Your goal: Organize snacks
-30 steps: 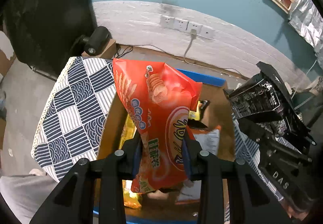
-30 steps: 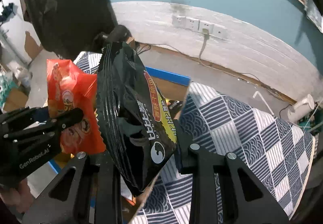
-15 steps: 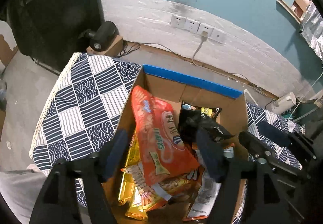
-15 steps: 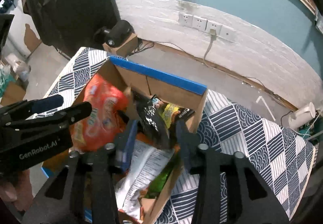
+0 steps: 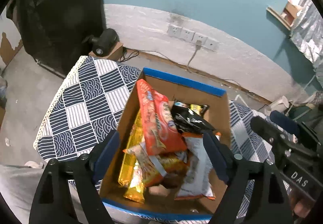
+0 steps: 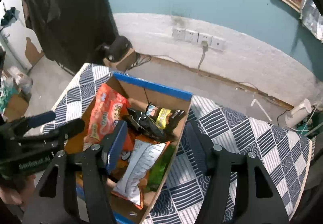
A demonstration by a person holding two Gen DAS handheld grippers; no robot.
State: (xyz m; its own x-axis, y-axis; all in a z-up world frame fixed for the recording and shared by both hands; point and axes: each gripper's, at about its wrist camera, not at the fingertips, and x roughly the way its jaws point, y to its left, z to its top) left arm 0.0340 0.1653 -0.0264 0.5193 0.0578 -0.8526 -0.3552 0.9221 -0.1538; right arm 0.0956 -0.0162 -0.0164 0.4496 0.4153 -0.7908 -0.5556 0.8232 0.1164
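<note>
Both bags are now released into the cardboard box (image 5: 182,80): red bag (image 5: 159,123) leaning inside left, black bag (image 5: 191,121) beside it. Left gripper (image 5: 161,155) and right gripper (image 6: 155,143) are opening, jaws empty. No loose snacks are seen outside the box.

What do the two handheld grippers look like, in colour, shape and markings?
Both are black with angular cut-out frames, silver screws and blue pads inside the fingers. The left gripper looks unmarked in its own view; the right gripper carries white "DAS" lettering.

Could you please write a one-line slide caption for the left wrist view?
Left gripper, jaws opening and empty, above a cardboard box holding the orange snack bag and black snack bag.
</note>
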